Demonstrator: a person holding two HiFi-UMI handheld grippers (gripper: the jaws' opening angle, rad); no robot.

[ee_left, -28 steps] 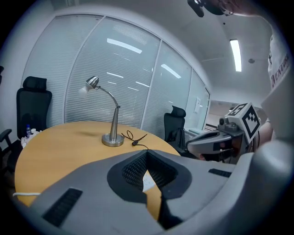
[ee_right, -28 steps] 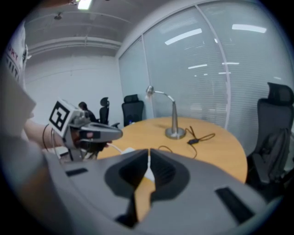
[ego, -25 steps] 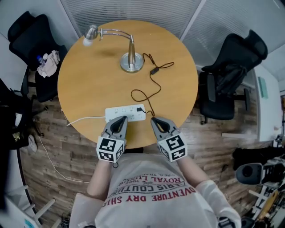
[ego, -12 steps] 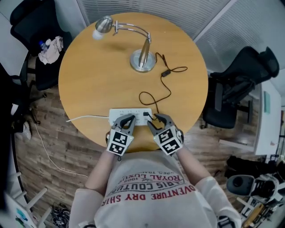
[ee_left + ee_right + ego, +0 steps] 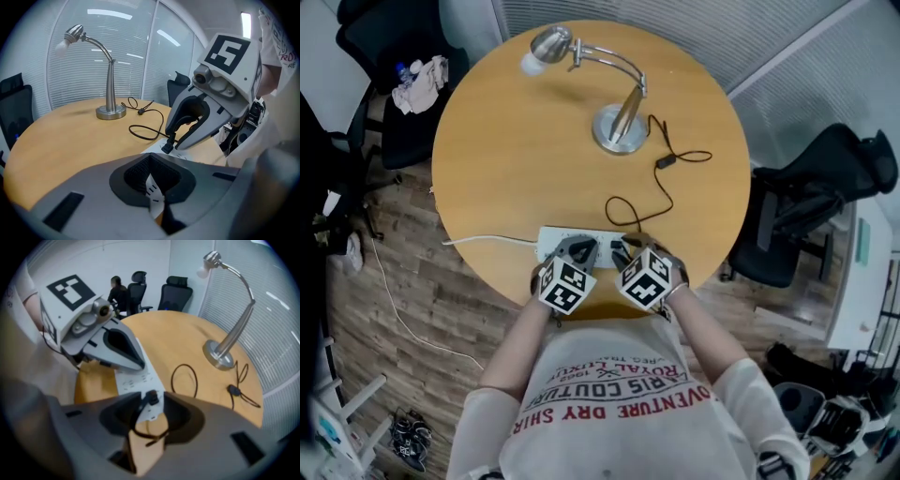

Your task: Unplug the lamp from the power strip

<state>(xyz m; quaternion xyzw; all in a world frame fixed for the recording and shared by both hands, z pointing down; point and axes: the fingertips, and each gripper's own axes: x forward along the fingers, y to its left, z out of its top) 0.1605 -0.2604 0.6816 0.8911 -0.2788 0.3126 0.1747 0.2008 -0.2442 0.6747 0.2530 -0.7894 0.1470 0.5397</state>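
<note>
The round table [image 5: 506,169] fills my head view, with the lamp [image 5: 622,131] standing on its far side, well apart from both tools. The power strip [image 5: 551,241] lies along the near edge, its long axis running left to right in front of me. The lamp's cord [image 5: 146,137] loops back across the wood to its right end. My left gripper [image 5: 578,249] hangs over the strip's left half. Its jaws are drawn together with only a sliver between them, gripping nothing. I cannot tell whether the tips press down on the casing. My right gripper [image 5: 630,247] is the nearer one to the job. Its jaws are spread wide and straddle the plug [image 5: 152,397], which sits seated in the strip right between the two pads. As far as I can see, neither pad touches it. The plug stands up out of the strip's top face, so I judge the pull should go straight away from that face, not along the strip. The cord leaves it toward the lamp, away from my jaws.
</note>
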